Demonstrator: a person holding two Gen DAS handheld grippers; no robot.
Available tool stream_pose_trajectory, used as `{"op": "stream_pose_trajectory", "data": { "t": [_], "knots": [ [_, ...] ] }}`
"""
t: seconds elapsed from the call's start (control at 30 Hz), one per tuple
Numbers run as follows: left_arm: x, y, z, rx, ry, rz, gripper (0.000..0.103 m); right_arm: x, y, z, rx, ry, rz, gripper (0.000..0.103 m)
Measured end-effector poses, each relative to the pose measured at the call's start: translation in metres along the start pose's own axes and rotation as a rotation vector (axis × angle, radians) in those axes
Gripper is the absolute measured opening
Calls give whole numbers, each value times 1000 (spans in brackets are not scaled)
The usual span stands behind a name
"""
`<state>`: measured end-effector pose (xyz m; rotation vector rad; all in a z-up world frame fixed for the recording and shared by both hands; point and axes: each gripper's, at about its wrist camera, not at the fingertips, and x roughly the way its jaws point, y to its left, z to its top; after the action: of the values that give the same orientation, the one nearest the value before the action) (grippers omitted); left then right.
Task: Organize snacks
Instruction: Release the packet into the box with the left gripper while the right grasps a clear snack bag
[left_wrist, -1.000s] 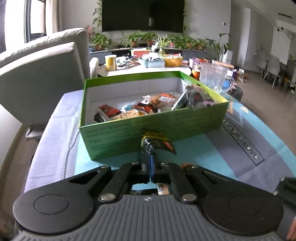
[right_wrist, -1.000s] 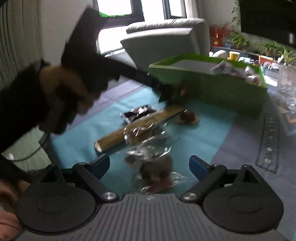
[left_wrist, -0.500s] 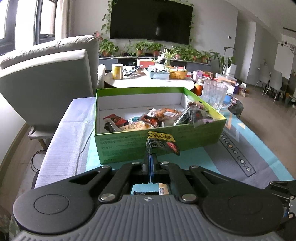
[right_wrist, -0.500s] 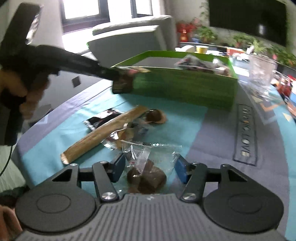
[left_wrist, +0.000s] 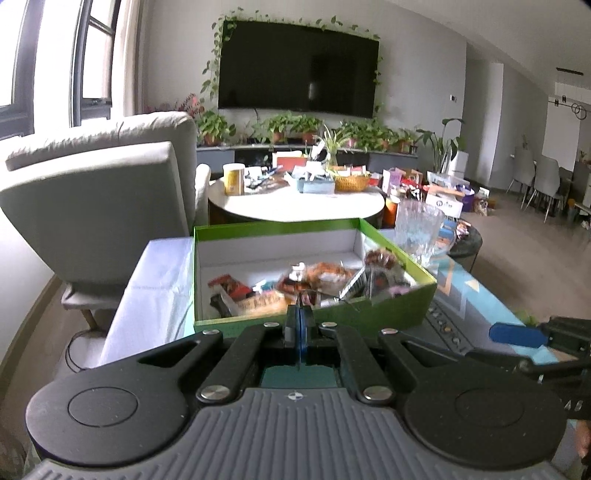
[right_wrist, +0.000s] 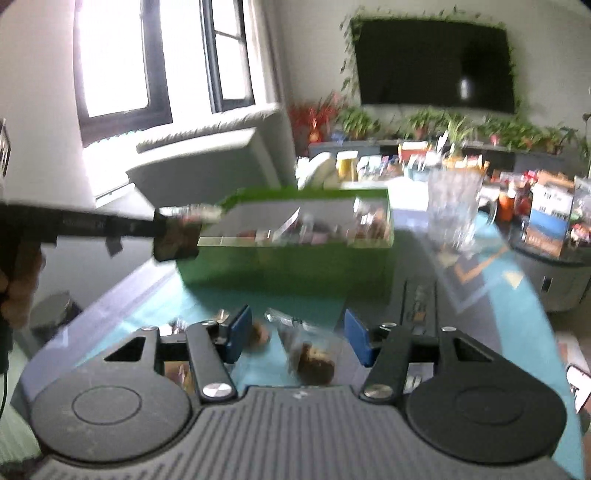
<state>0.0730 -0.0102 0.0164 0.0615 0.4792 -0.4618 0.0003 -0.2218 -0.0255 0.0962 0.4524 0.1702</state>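
Note:
A green box with several snacks inside stands on the teal cloth; in the right wrist view its front wall faces me. My left gripper is shut on a small dark snack packet, held just above the box's near rim. The left gripper comes in from the left in the right wrist view. My right gripper is closing its jaws on a clear bag holding a brown snack, raised off the cloth. One of its blue fingers shows at the right of the left wrist view.
A brown cookie lies loose on the cloth below the right gripper. A glass pitcher stands right of the box. Grey armchairs flank the left side. A cluttered round white table sits behind the box.
Both grippers have risen. The left one carried its packet from in front of the box up to its rim. The right jaws narrowed around the clear bag and lifted it.

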Motion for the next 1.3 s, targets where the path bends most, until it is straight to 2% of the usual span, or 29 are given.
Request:
{"op": "stream_pose_trajectory", "data": {
  "t": [0.07, 0.13, 0.17, 0.23, 0.47, 0.57, 0.63, 0.77, 0.9, 1.07, 1.2, 1.3],
  "knots": [
    [0, 0, 5, 1, -13, 5, 1, 0, -2, 8, 0, -27, -1, 58],
    [1, 0, 8, 1, -23, 4, 1, 5, -5, 12, -10, -14, -6, 58],
    [1, 0, 9, 0, -25, 3, 1, 7, -7, 12, -1, -2, -3, 58],
    [3, 1, 9, -3, -22, 1, 1, 12, -12, 6, 23, 43, 14, 68],
    [13, 7, -2, -13, 33, -10, 3, 33, -18, -24, 4, 157, -81, 68],
    [20, 23, -12, -66, 75, 42, 25, 43, -21, -25, 56, 191, -54, 68],
    [26, 35, -19, -104, 112, 86, 28, 50, -19, -24, 81, 203, -62, 68],
    [37, 44, -34, -99, 187, 87, 38, 60, -17, -28, 83, 219, -112, 68],
    [46, 42, -44, -97, 202, 74, 50, 62, -12, -29, 56, 231, -138, 69],
    [45, 36, -46, -116, 182, 50, 50, 69, 0, -31, -9, 258, -211, 68],
    [44, 30, -45, -104, 183, 10, 50, 69, 0, -30, 4, 259, -226, 69],
    [51, 26, -49, -76, 198, 21, 48, 69, 3, -32, 10, 237, -245, 68]
  ]
}}
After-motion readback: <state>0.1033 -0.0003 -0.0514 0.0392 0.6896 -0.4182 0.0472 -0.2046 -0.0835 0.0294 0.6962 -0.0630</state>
